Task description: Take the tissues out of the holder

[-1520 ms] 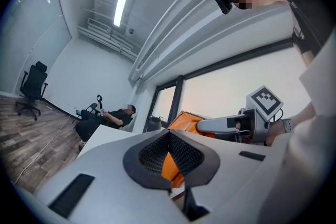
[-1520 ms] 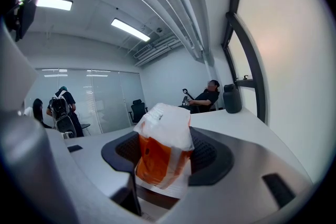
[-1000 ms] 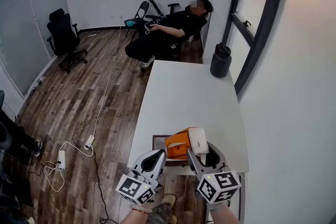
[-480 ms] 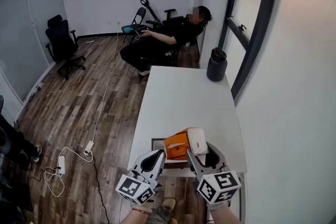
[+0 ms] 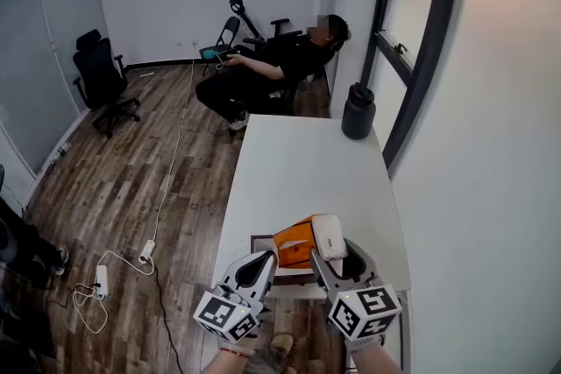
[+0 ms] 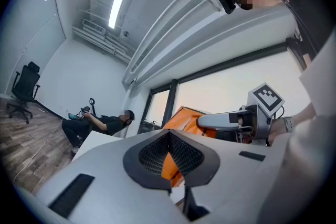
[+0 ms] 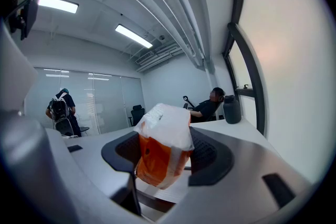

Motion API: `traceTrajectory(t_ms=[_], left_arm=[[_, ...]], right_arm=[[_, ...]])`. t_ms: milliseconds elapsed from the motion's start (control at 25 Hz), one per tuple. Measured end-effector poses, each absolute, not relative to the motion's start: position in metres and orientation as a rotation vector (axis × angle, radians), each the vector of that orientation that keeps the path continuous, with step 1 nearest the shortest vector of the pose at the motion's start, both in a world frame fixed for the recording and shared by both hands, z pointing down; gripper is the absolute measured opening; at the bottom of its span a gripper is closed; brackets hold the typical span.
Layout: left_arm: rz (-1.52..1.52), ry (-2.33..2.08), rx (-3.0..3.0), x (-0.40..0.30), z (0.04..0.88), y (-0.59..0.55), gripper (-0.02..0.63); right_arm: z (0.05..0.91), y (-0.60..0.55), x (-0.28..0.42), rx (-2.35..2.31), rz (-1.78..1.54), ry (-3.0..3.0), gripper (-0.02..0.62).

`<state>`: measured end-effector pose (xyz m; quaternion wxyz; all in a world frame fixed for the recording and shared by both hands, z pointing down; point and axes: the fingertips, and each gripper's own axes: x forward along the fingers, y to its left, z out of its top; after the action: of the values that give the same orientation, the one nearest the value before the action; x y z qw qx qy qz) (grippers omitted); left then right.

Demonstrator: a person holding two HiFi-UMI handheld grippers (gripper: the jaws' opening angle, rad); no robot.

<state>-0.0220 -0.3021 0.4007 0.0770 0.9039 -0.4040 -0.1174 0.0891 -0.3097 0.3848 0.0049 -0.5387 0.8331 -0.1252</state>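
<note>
Clamping the white tissues (image 5: pixel 329 234) in my right gripper (image 5: pixel 333 254), left gripper (image 5: pixel 267 260) pinching the orange holder (image 5: pixel 294 241), I judge them half-extracted.

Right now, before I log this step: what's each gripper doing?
Left gripper: closed on the orange holder.
Right gripper: closed on the tissue pack.

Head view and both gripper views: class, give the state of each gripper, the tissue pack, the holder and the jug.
right gripper, shut on tissue pack
left gripper, shut, nothing held
tissue pack, clamped in the right gripper's jaws
holder, on the table, contents hidden
jug, upright, lid on
</note>
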Motion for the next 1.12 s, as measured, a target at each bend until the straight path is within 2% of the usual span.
traceTrajectory(t_ms=[1120], left_arm=[[-0.308,-1.211,2.687,-0.03,0.414,-0.316,0.005]], right_arm=[[0.407,-0.325,0.083,-1.688,-0.454,2.628,0.245]])
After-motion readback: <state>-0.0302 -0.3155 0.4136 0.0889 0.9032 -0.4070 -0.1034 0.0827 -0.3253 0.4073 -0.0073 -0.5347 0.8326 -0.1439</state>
